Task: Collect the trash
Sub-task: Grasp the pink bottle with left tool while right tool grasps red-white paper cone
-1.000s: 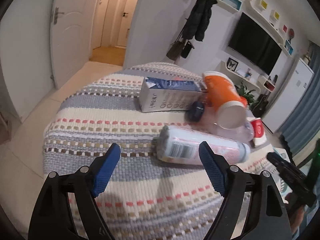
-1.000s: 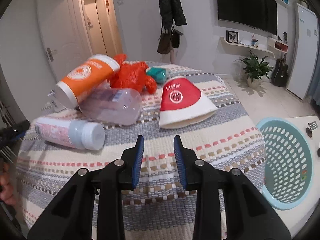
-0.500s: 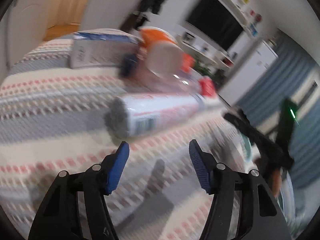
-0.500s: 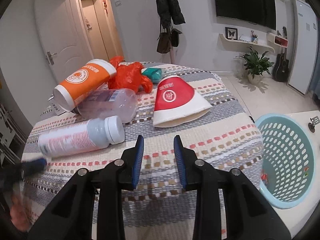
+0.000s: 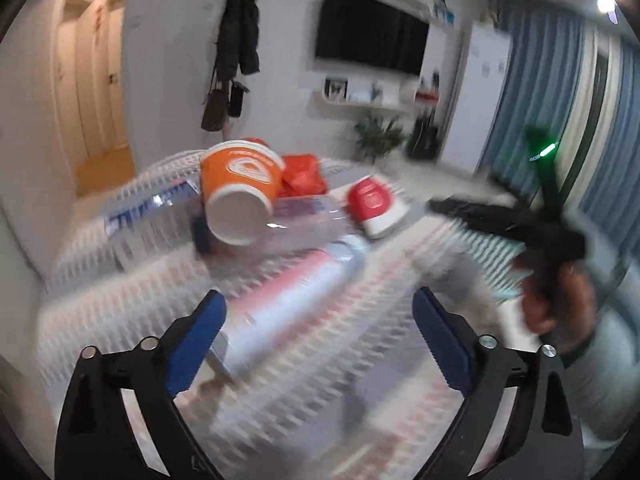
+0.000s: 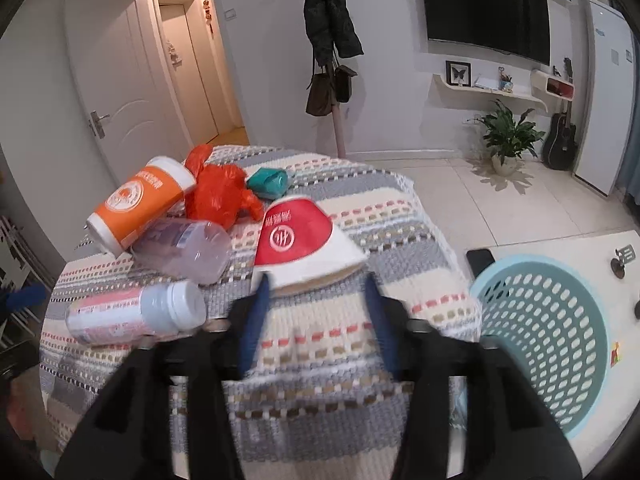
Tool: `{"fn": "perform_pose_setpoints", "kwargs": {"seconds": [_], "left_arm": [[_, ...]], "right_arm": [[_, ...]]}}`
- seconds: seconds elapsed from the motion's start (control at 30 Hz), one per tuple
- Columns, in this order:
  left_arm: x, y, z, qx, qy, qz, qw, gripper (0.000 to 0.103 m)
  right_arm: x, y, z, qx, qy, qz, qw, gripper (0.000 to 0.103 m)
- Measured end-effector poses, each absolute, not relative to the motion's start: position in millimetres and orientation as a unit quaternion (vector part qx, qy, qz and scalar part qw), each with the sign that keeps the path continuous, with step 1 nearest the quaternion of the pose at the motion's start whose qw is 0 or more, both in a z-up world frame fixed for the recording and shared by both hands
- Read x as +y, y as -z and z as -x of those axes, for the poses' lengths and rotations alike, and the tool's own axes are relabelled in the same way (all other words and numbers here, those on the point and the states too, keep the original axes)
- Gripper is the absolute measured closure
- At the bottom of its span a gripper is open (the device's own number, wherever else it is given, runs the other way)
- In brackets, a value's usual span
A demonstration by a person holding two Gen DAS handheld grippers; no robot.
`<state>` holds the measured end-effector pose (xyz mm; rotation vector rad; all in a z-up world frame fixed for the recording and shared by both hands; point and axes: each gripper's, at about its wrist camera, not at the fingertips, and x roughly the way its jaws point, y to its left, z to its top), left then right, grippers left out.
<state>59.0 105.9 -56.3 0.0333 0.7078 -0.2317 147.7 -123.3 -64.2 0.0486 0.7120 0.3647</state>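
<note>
Trash lies on a striped cloth-covered table (image 6: 340, 344). A white bottle with a pink label (image 6: 132, 314) lies on its side; in the left wrist view (image 5: 288, 300) it is just ahead of my open left gripper (image 5: 320, 320), between the fingers' line. My right gripper (image 6: 316, 304) is open, its fingers to either side of the near rim of a red and white paper cup (image 6: 304, 244). An orange cup (image 6: 140, 204), a clear plastic bottle (image 6: 184, 250), a red plastic bag (image 6: 218, 194) and a teal object (image 6: 268, 182) lie behind.
A light blue perforated basket (image 6: 548, 340) stands right of the table beside a black phone (image 6: 480, 260). A blue and white carton (image 5: 136, 216) lies at the table's far left. A coat rack, door and potted plant stand beyond.
My right gripper has opened wide and moved forward to the red cup. My left gripper has swung right, opened wider, and the white bottle has turned to point along it.
</note>
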Motion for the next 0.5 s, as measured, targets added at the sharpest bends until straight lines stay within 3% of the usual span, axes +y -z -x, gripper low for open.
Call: {"fn": "perform_pose_setpoints", "kwargs": {"seconds": [0.23, 0.37, 0.5], "left_arm": [[96.0, 86.8, -114.2, 0.445, 0.150, -0.067, 0.880, 0.018], [89.1, 92.4, -125.9, 0.468, 0.130, -0.060, 0.872, 0.039], [83.3, 95.0, -126.2, 0.472, 0.126, -0.016, 0.872, 0.052]], "right_arm": [[-116.0, 66.7, -185.9, 0.370, -0.225, -0.021, 0.901, 0.043], [-108.4, 77.4, -212.2, 0.389, -0.231, -0.008, 0.892, 0.040], [-110.2, 92.3, -230.2, 0.412, -0.234, -0.022, 0.880, 0.037]]}}
